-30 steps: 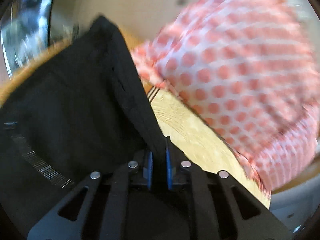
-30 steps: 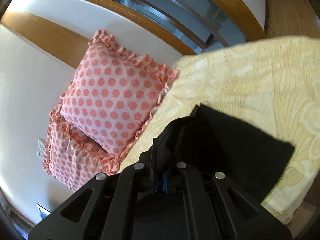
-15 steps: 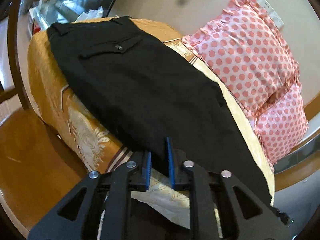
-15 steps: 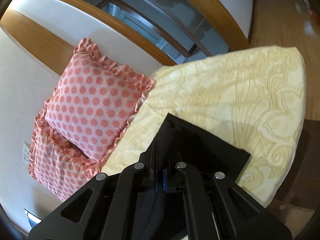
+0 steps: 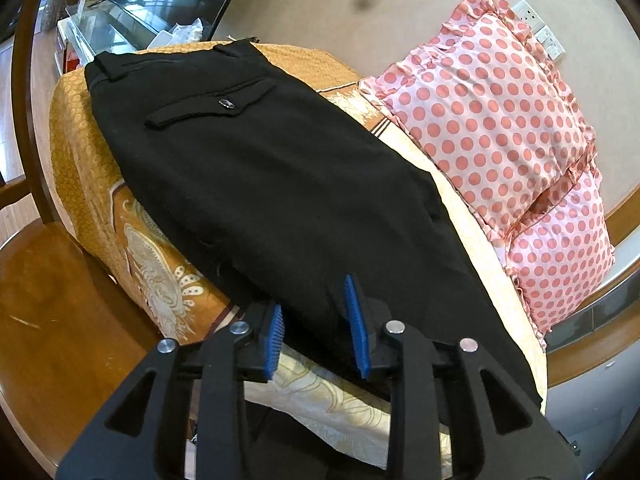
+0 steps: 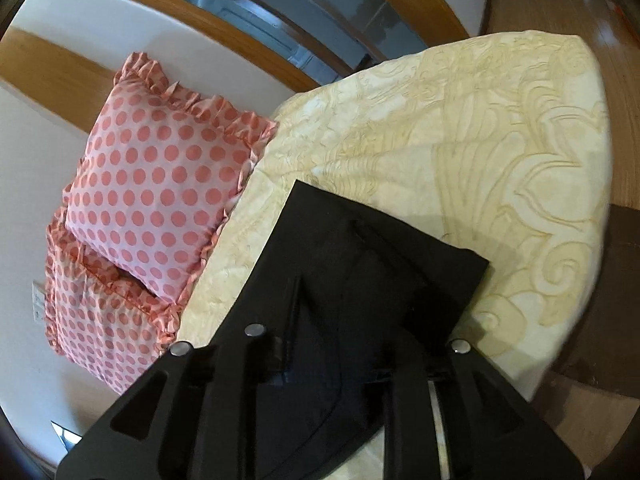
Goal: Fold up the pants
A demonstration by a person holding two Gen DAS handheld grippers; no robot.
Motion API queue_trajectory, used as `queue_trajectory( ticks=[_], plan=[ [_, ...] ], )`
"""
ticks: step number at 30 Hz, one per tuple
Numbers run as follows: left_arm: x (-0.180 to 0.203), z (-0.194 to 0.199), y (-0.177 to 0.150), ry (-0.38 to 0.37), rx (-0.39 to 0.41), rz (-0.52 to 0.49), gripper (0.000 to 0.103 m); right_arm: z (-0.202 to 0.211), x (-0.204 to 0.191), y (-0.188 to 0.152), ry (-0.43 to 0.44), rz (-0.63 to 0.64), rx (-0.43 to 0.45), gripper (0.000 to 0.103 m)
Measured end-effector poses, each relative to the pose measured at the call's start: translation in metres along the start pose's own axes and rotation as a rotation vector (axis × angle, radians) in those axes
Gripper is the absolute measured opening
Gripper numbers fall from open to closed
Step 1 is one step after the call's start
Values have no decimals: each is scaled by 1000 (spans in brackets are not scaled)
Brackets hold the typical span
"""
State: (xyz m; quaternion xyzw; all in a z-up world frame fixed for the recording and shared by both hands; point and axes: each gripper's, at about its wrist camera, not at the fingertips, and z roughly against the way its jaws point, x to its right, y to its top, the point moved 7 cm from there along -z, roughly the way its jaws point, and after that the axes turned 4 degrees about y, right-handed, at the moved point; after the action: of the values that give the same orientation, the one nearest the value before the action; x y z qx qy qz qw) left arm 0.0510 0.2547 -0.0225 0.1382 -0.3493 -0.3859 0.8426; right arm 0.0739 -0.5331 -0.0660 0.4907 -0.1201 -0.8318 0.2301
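Now the pants [image 5: 280,184] lie flat along the bed [image 6: 460,128], legs stacked for the next fold, both tools released: left tool [image 5: 316,324] and right tool [image 6: 344,344] straddling the cloth.

pants [image 5: 280,184]: black | pillows [image 5: 500,120]: pink, red dots | bedspread [image 6: 460,128]: yellow, seemingly floral

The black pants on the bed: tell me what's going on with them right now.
A person with a handheld gripper in each hand is folding the black pants, which lie flat on the yellow bedspread beside two pink polka-dot pillows. The left gripper is open, its blue pads either side of the pants' near edge. The right gripper is open too, over the hem end. Neither is clamping the fabric.
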Motion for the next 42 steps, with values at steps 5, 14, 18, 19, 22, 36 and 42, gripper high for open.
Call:
queue_trajectory(
  ticks=[5, 14, 18, 19, 22, 36, 42],
  plan=[
    [8, -5, 0, 6, -14, -25, 28, 30, -12, 24, 50, 37, 113, 2],
    [2, -10, -2, -11, -31, -30, 28, 19, 23, 8, -57, 13, 58, 1],
    [-5, -9, -4, -10, -16, -16, 16, 14, 17, 12, -70, 60, 56, 1],
    [-6, -9, -5, -13, -12, -13, 14, 13, 16, 12, -74, 68, 53, 1],
    [-10, -7, -10, -21, 7, -13, 11, 13, 17, 11, -80, 92, 50, 1],
    [20, 55, 9, 117, 268, -228, 69, 46, -43, 47, -261, 477, 148, 43],
    [95, 8, -29, -18, 109, -436, 75, -39, -74, 45, -328, 754, -62, 43]
  ],
)
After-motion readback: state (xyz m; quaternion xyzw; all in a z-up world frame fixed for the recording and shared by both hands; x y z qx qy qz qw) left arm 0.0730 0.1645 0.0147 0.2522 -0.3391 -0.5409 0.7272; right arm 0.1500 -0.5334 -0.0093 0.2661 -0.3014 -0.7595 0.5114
